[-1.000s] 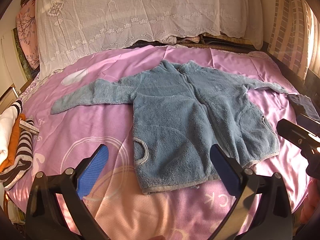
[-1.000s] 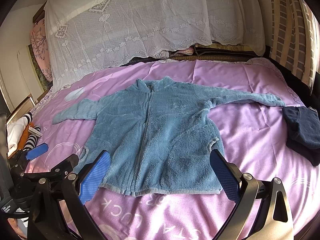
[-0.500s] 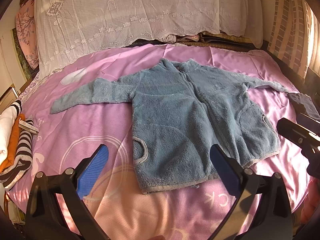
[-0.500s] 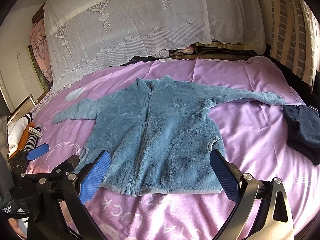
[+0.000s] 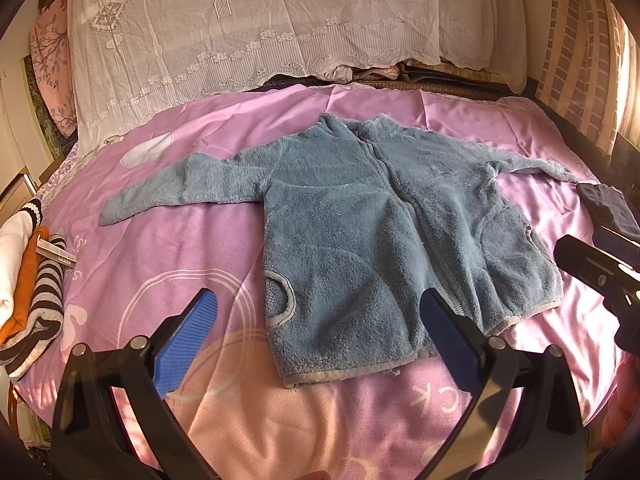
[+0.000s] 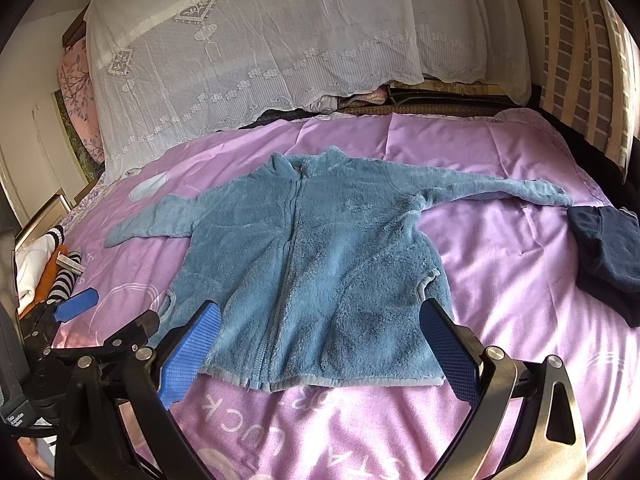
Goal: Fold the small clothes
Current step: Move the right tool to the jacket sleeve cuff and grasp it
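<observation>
1. Reading upside down on the pink printed bedspread [image 6: 500, 248], white letters at 6 o'clock spell "LUCK".
2. Blue fleece zip jacket [image 6: 320, 264] lies flat at centre, hem nearest, sleeves spread toward 9 and 3 o'clock.
3. Left gripper [image 5: 320, 340] and right gripper [image 6: 320, 344] hover with fingers apart, empty, bare bedspread beneath.

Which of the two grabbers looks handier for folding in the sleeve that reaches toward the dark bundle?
Probably the right gripper. The blue fleece jacket stretches that sleeve toward its side, beside the dark folded garment. The left gripper sits nearer the opposite sleeve. Both are open.
</observation>
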